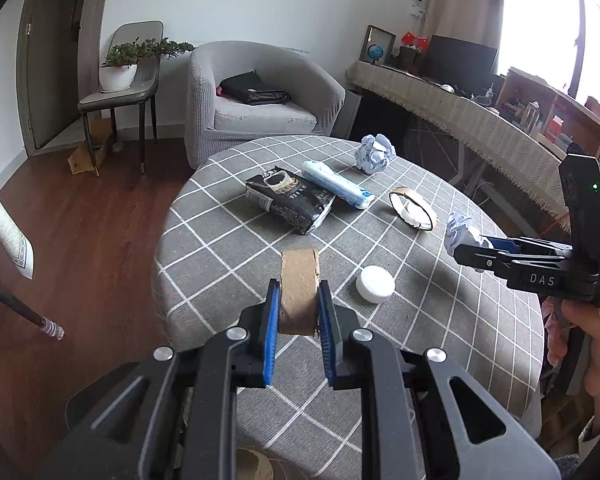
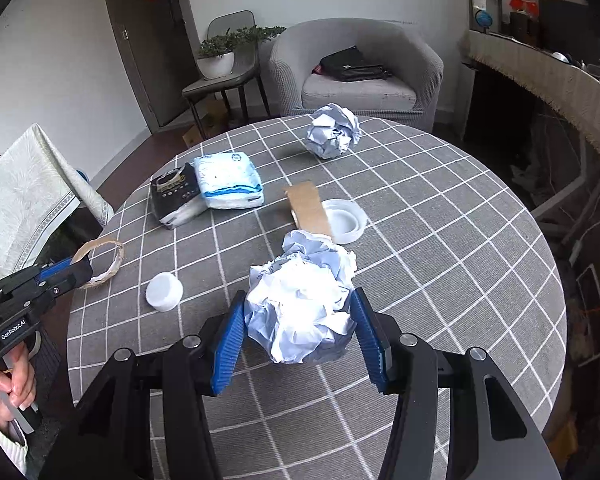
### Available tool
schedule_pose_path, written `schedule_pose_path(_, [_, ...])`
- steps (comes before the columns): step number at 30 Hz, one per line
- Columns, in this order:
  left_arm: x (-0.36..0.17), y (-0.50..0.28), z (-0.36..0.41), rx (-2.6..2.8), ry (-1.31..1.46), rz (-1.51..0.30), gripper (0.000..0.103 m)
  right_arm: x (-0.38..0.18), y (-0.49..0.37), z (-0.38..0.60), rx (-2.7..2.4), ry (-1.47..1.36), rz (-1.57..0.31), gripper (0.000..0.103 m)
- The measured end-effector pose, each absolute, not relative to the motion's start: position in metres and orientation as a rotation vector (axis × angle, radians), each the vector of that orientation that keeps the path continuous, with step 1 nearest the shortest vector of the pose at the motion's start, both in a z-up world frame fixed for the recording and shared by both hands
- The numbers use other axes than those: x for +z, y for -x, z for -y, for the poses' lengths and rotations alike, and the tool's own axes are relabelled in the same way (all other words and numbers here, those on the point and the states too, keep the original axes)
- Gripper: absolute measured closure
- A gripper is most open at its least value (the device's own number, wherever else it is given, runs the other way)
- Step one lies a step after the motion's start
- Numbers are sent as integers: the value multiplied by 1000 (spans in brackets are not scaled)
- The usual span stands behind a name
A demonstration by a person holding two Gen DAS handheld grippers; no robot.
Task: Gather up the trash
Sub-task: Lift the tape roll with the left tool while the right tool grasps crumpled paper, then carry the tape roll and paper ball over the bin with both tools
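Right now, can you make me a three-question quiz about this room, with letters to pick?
1. Where is the black bag? A on the floor; B on the grey armchair; C on the table.
2. How many crumpled paper balls are there? A two; B four; C none.
3. The left hand-held gripper is: A wide open and empty; B shut on a cardboard roll; C shut on a white cap.
Answers: B, the bag lies on the seat cushion. A, one is gripped by the right hand-held gripper, another rests at the table's far side. B, both blue pads press the roll.
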State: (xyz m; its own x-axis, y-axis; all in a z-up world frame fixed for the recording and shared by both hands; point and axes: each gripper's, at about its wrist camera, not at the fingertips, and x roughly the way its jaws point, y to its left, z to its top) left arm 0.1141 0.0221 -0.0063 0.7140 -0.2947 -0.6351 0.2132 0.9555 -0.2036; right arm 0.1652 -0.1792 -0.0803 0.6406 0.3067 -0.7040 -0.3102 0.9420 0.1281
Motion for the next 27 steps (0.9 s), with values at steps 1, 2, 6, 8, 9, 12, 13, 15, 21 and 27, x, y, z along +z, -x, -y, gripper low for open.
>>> schedule_pose_path(1, [-6,-110,-27,-279,119,-722,83,-80,-162,175,357,4,-798,50])
schedule_pose_path(2, [-5,-106,-31,-276,119,-721,83,-80,-158,170,365,4,-795,50])
schedule_pose_path(6, [-6,-93,-47,-262,111,-727,83,-82,-146,151,391,-3,-787,50])
schedule_pose_path(8, [-9,-85,-58,-250,109,-732,83,-84,-141,138,406,3,-785,50])
schedule_pose_path(9, [-10,-82,-63,-245,108,-734,83,-83,-138,132,414,5,-782,50])
schedule_pose_path(12, [-13,-74,-83,-225,123,-743,83,-79,-128,114,444,14,-763,50])
schedule_pose_path(13, [-14,-72,-88,-218,128,-745,83,-77,-125,108,453,14,-755,50])
schedule_pose_path(15, [-16,-68,-100,-206,138,-752,83,-76,-119,98,474,15,-747,50])
schedule_pose_path(21, [-24,-58,-124,-169,139,-773,83,-78,-111,68,517,24,-748,50])
schedule_pose_path(27, [-38,-51,-147,-139,139,-809,83,-76,-102,38,560,33,-741,50])
